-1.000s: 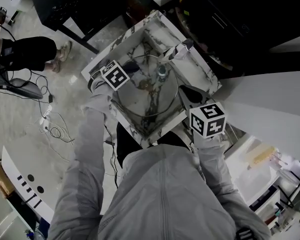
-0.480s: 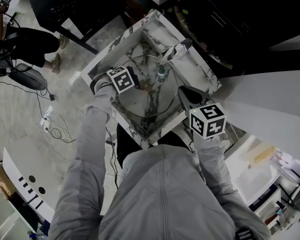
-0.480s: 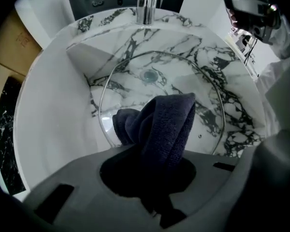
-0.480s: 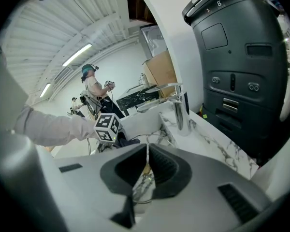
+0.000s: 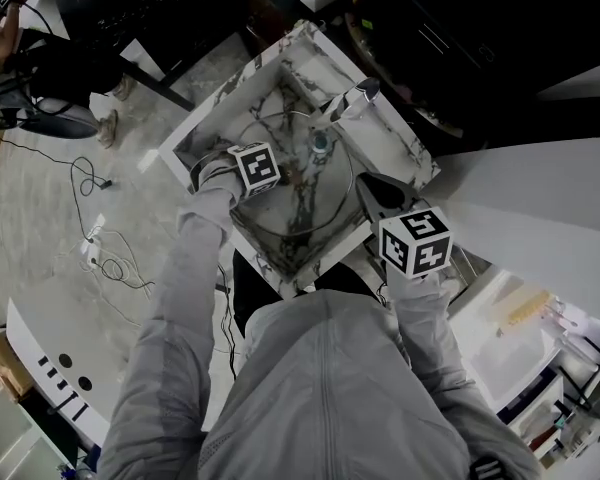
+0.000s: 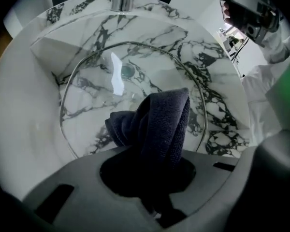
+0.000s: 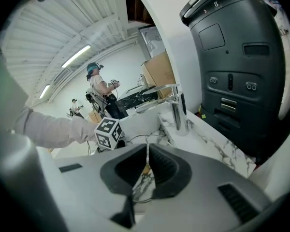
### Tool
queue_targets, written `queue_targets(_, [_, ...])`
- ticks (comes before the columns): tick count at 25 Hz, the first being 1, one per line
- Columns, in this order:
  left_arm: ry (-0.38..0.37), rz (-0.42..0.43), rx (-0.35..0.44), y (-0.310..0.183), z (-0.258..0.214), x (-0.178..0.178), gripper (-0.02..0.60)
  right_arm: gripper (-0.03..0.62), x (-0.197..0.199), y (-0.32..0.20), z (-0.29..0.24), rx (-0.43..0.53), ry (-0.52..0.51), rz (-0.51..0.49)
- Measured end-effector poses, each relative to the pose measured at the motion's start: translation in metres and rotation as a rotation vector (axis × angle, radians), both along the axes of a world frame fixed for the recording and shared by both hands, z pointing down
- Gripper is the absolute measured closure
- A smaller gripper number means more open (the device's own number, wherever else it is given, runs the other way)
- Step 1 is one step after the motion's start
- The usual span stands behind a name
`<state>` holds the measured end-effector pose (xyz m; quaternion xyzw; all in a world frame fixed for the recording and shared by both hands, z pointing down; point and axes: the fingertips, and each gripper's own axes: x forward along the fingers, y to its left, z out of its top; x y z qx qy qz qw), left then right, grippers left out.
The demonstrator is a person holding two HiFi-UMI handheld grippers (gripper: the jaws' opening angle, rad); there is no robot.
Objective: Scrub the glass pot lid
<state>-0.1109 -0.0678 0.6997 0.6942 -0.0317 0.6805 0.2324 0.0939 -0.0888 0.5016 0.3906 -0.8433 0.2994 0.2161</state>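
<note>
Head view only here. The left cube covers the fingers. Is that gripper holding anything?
Observer: Yes. The left gripper is shut on a dark blue cloth, which it holds up in front of the glass lid.
Operator: And the right one?
Observer: The right gripper is shut on the lid's rim, which shows edge-on as a thin line between its fingers.

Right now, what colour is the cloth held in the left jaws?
Dark navy, almost black. The cloth shows best in the left gripper view.
</note>
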Motion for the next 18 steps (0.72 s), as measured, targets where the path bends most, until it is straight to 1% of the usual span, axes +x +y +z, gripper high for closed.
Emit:
queue_targets(3, [0.002, 0.032, -0.018, 0.007, -0.001, 0.011, 0.515, 0.559, 0.003, 0.001, 0.002, -0.003, 0.000, 0.005])
queue_targets(8, [0.070, 0.036, -0.122, 0.031, -0.001, 0.040, 0.515, 0.559, 0.004, 0.003, 0.001, -0.002, -0.003, 0.006])
queue_targets(12, [0.084, 0.062, -0.138, 0.041, 0.003, 0.057, 0.515, 0.559, 0.007, 0.005, 0.000, 0.000, -0.002, 0.008])
queue_targets(16, [0.128, 0.052, -0.169, 0.047, 0.003, 0.076, 0.515, 0.559, 0.012, 0.007, 0.002, -0.003, 0.000, 0.014])
queue_targets(18, [0.135, 0.056, -0.182, 0.051, 0.005, 0.083, 0.515, 0.559, 0.012, 0.009, 0.002, -0.005, -0.002, 0.013])
